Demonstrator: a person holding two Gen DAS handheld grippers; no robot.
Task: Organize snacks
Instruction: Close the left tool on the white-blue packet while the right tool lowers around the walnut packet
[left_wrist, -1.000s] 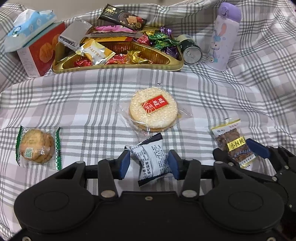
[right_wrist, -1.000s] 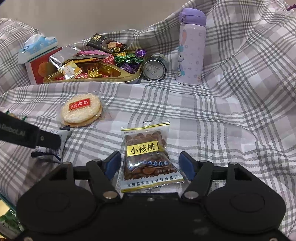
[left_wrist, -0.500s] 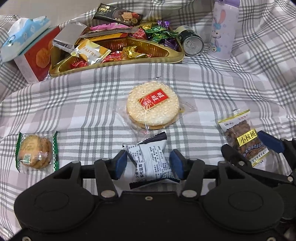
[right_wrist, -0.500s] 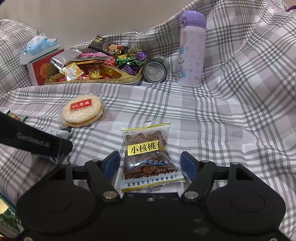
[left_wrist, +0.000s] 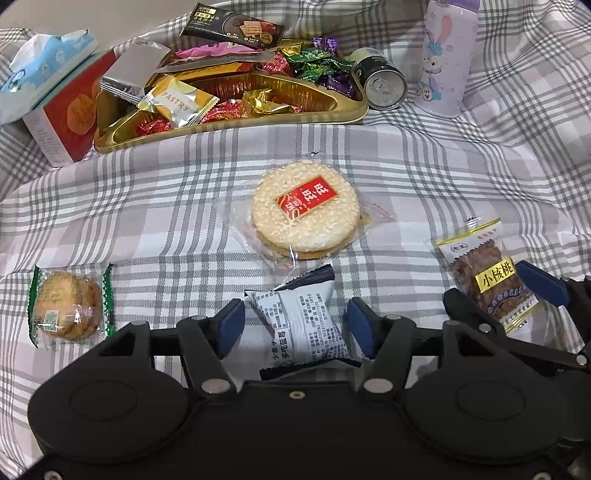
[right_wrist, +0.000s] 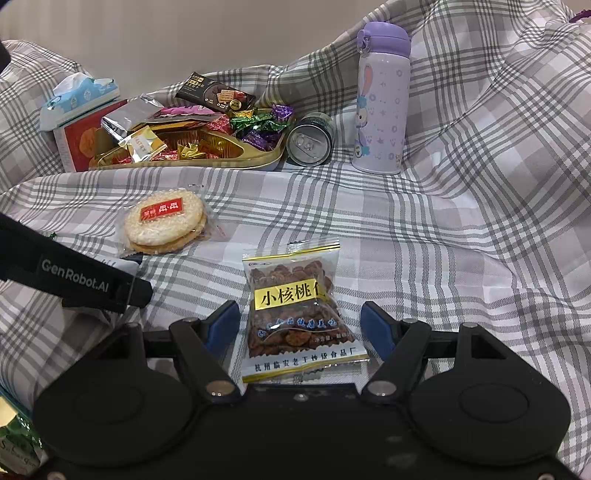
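Between our left gripper's (left_wrist: 295, 321) blue pads, a small white-and-navy snack packet (left_wrist: 301, 325) is lying on the grey-and-white checked cloth (left_wrist: 166, 206), printed with fine black text and puffed like a little pillow, its dark crimped end pointing away from us. We are opening these jaws, and the pads are standing clear of the packet on both sides, so nothing is being gripped. We are tilting this gripper steeply down over the cloth. Just beyond the packet, a round rice cracker (left_wrist: 304, 214) in clear wrap with a red label is resting flat, and off to the left a cookie pack (left_wrist: 68, 308) with green edges is lying well apart. We are keeping our right gripper (right_wrist: 301, 326) beside the left one, angled down more gently, its jaws spread wide around a clear bag of brown walnut pieces (right_wrist: 299, 314) with a yellow label and gold trim; the bag is lying flat between the pads without them touching it. At the far side of the cloth, a gold tray (left_wrist: 229, 123) is holding foil candies and pastry packs, with a tipped can (left_wrist: 380, 85) and a lilac bottle (left_wrist: 447, 62) standing to its right and a tissue box (left_wrist: 48, 70) to its left.
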